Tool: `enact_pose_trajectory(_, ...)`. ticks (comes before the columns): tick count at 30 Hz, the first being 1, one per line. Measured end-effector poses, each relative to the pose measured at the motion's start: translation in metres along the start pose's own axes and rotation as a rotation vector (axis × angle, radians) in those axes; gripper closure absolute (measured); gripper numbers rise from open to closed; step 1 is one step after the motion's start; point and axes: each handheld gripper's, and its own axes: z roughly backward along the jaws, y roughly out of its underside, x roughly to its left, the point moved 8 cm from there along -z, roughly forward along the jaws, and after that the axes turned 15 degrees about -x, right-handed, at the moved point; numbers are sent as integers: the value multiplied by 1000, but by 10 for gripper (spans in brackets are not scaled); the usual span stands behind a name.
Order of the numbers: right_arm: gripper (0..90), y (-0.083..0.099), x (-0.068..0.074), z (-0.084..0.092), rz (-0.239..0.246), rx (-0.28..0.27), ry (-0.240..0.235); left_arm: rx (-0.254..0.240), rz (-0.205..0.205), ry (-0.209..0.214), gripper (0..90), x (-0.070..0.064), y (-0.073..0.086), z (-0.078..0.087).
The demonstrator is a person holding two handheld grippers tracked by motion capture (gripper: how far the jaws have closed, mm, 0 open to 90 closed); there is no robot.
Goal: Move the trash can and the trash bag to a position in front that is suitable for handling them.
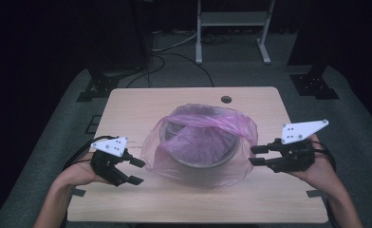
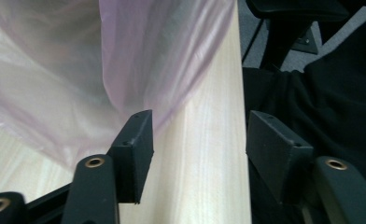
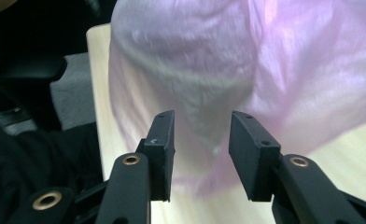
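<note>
The fingers (image 2: 134, 154) of the left gripper (image 1: 129, 171) stand wide apart with nothing between them, their tips just short of the loose skirt of the pink bag (image 1: 198, 147); in the left gripper view one tip sits at the bag's hem and the other hangs past the counter's near edge. The right gripper (image 1: 259, 155) also has its fingers (image 3: 160, 149) apart, more narrowly, and in its own view they frame a fold of the bag without closing on it. The bag is thin, see-through film draped over and tucked into a metal bowl (image 1: 200, 159) that sits at the middle of the counter (image 1: 127, 102), with the film pooling on the wood all round the bowl. The film looks very light, limp and slippery, so it will likely crumple, stretch or tear rather than hold any shape, and a pinch on a single layer may slide off. The best hold seems to be a gathered fold at the bag's hem, left and right of the bowl. The bowl looks stiff and heavier and may shift if the film is tugged hard.
</note>
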Motion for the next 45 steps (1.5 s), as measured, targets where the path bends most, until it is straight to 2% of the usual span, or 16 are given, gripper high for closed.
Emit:
enact_pose_trajectory(4,587,-17,-7,-4,42,-28,40,-9,8,-43,394,7,-2,6)
enact_pose_trajectory(9,552,-32,-17,-10,86,-36,90,-38,-1,-104,392,24,-21,8)
enact_pose_trajectory(11,537,-36,-24,-14,87,-32,99,-49,-8,-123,388,34,-31,6)
enact_pose_trajectory(15,515,-39,-36,-22,88,-4,100,-46,-23,-127,388,46,-45,2)
enact_pose_trajectory(18,500,-40,-44,-27,83,15,87,-14,-43,-141,381,57,-55,1)
enact_pose_trajectory(21,486,-41,-51,-32,79,38,76,-4,-36,-170,371,73,-66,2)
enact_pose_trajectory(24,481,-42,-55,-34,83,38,79,12,-13,-197,361,86,-70,0)
enact_pose_trajectory(28,469,-47,-58,-33,88,24,75,44,-6,-196,353,96,-71,-9)
enact_pose_trajectory(32,433,-48,-61,-33,89,39,71,64,7,-191,359,104,-73,-20)
enact_pose_trajectory(38,420,-47,-68,-37,84,63,74,88,4,-184,417,110,-75,-24)
enact_pose_trajectory(40,452,-46,-72,-40,77,72,74,90,-5,-177,466,111,-75,-26)
enact_pose_trajectory(42,526,-45,-75,-41,69,84,79,93,-23,-178,545,112,-76,-27)
enact_pose_trajectory(44,642,-43,-77,-43,53,92,84,85,-38,-201,616,115,-77,-30)
enact_pose_trajectory(45,743,-41,-78,-44,34,103,88,81,-39,-208,665,116,-77,-30)
